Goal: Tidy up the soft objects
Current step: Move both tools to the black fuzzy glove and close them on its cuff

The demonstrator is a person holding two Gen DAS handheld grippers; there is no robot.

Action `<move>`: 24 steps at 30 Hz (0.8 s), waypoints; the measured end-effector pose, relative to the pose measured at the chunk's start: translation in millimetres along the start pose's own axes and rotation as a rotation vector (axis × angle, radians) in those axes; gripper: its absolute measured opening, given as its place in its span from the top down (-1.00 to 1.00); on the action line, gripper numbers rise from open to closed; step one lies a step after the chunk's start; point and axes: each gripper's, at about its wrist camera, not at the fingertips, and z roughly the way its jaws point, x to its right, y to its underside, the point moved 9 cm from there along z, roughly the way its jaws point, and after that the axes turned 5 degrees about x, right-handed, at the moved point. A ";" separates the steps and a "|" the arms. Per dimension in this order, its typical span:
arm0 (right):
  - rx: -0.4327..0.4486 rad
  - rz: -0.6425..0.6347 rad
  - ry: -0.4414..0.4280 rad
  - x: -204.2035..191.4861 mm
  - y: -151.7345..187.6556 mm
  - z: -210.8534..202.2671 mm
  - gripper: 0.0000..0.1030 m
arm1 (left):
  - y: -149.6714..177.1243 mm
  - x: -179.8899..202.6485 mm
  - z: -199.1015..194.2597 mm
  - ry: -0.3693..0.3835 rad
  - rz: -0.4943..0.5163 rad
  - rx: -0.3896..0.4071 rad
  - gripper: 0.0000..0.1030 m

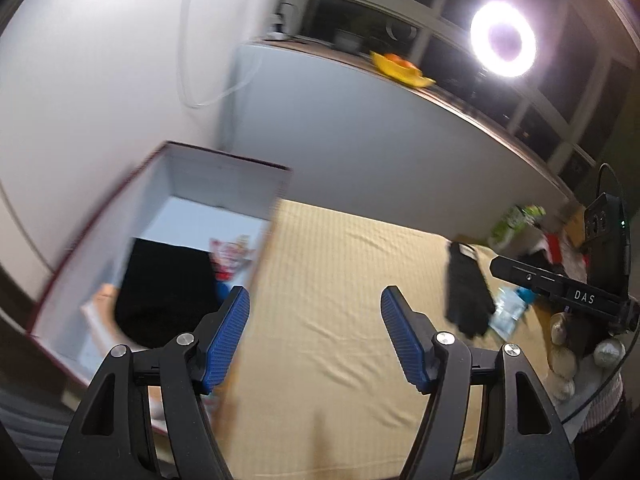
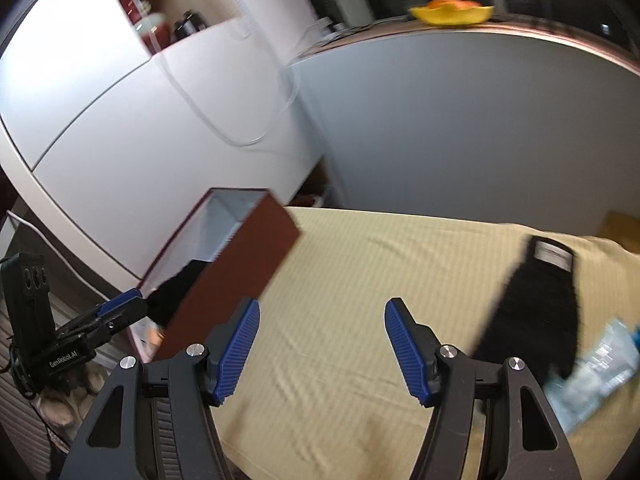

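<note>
A box (image 1: 224, 184), dark red outside and white inside, stands open at the left of the beige striped cloth (image 1: 340, 280). Inside it lie a black soft item (image 1: 164, 292) and a colourful packet (image 1: 232, 254). My left gripper (image 1: 316, 340) hangs open over the cloth beside the box with nothing between its blue pads. A black glove (image 2: 532, 308) lies flat on the cloth to the right, with a clear plastic packet (image 2: 596, 364) next to it. My right gripper (image 2: 320, 348) is open and empty, between the box (image 2: 240, 272) and the glove.
A grey half-wall rises behind the cloth, topped by a ledge with a yellow fruit bowl (image 1: 400, 68). A bright ring light (image 1: 503, 39) shines above. Mixed clutter (image 1: 520, 220) sits at the cloth's far right corner. White cabinet doors (image 2: 120, 120) stand behind the box.
</note>
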 end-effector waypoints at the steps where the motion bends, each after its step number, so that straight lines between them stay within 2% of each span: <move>1: 0.007 0.013 0.011 12.0 3.1 -10.1 -0.19 | 1.5 8.3 2.2 0.012 0.009 -0.004 -0.32; 7: 0.038 0.094 0.080 80.5 13.8 -59.2 -0.19 | 13.7 61.5 26.7 0.087 0.057 -0.047 -0.32; 11: 0.043 0.142 0.112 123.0 17.0 -73.4 -0.19 | 23.0 92.5 48.1 0.125 0.081 -0.084 -0.32; 17: 0.005 0.160 0.132 166.2 21.3 -69.5 -0.19 | 35.4 140.3 86.6 0.174 0.128 -0.147 -0.32; 24: -0.070 0.226 0.137 208.8 24.9 -31.2 -0.19 | 49.9 174.7 139.1 0.211 0.148 -0.238 -0.32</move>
